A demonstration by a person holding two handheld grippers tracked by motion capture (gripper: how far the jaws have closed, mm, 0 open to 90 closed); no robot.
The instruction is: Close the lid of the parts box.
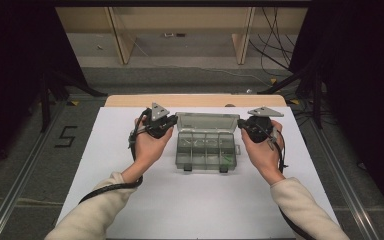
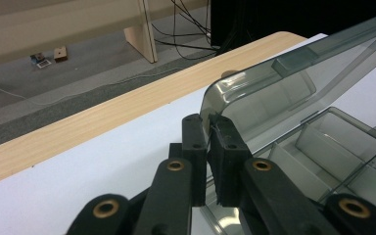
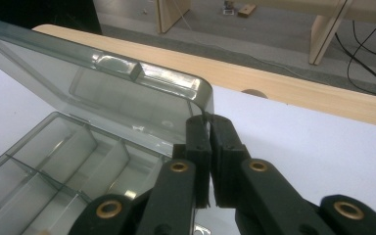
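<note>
High view: you held the compartment box (image 1: 203, 148) at mid-table with its lid (image 1: 207, 121) raised, the left gripper (image 1: 166, 123) and right gripper (image 1: 243, 125) at opposite lid edges for balance.

Left gripper view: jaws were pinching the lid (image 2: 274, 98) edge.

Right gripper view: jaws likewise were clamping the lid (image 3: 127, 98). The hinge and the compartments' contents were hard to make out.

Even overhead light — dark surroundings, sharp gripper views

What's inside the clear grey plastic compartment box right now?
The clear grey plastic compartment box mostly looks empty; one small green item lies in a front right compartment. The raised lid blurs the back row.
</note>
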